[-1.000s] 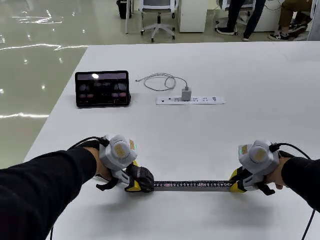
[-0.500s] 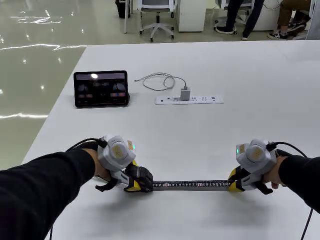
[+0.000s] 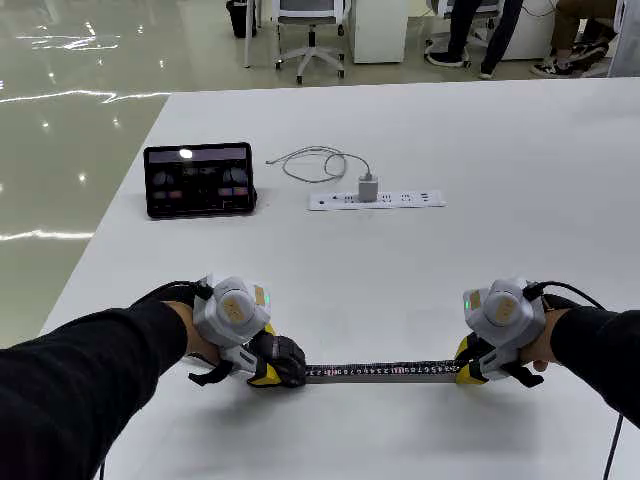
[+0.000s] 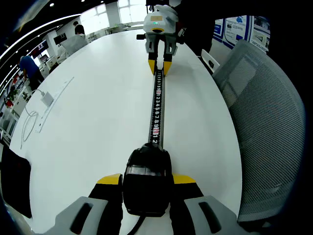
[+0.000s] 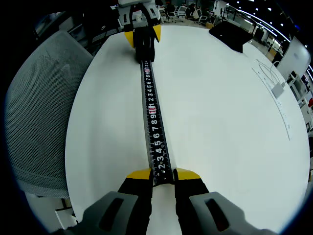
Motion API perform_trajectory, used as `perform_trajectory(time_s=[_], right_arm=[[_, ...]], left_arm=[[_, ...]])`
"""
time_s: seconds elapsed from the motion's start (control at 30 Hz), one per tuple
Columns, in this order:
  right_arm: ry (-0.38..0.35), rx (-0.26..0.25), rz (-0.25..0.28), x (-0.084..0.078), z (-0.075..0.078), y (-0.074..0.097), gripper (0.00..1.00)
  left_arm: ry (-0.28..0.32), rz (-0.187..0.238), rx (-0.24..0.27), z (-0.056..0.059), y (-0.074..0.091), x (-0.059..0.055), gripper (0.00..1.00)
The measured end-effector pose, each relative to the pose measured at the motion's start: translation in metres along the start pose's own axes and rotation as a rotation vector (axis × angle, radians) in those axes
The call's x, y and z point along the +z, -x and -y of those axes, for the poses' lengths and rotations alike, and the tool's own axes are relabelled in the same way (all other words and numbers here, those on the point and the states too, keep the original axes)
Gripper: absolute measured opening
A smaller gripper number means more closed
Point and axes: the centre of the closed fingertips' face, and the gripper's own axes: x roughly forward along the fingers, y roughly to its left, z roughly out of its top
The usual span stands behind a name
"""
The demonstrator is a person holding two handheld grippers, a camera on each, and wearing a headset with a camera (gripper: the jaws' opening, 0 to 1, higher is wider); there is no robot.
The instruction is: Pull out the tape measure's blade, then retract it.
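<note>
The left claw (image 4: 148, 179) was closed on the black case (image 4: 146, 166) of the tape measure, with one yellow-tipped jaw pressed on each side of it, and the case rested on the white surface (image 3: 450, 130). In the head view this claw stood at about 7 o'clock, and a black sleeve (image 3: 90, 370) reached to it from the lower left corner. The right claw (image 5: 163, 175) was pinching the free end of the blade (image 5: 151, 107), near the numbers 1 and 2, and in the head view it stood at about 4 o'clock. Between the two claws the blade was pulled out and ran straight, with its printed numbers facing up, low over the surface; whether it touched the surface I could not tell. In the left gripper view the blade went from the case toward 12 o'clock, where the other claw was holding it. A grey mesh chair (image 4: 264, 122) stood just beside the near edge of the surface, at 3 o'clock in that view. Farther out in the head view, well apart from the claws, a dark tablet (image 3: 199, 179) stood at 10 o'clock. A white power strip (image 3: 376, 200) lay near 1 o'clock, with a charger (image 3: 368, 188) plugged into it and a looped cable (image 3: 310, 160) beside it. Beyond the surface, at 12 o'clock, an office chair (image 3: 315, 25) stood on the shiny floor (image 3: 80, 110).
</note>
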Motion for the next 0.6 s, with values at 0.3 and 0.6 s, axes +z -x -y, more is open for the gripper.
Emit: perform_trajectory(time_s=[0.3, 0.6], right_arm=[[-0.032, 0.004, 0.031, 0.004, -0.007, -0.001, 0.37], [-0.065, -0.006, 0.027, -0.001, -0.01, 0.003, 0.54]], left_arm=[[-0.001, 0.002, -0.005, 0.0, 0.0, 0.0, 0.33], [0.037, -0.043, 0.024, -0.004, -0.001, -0.01, 0.47]])
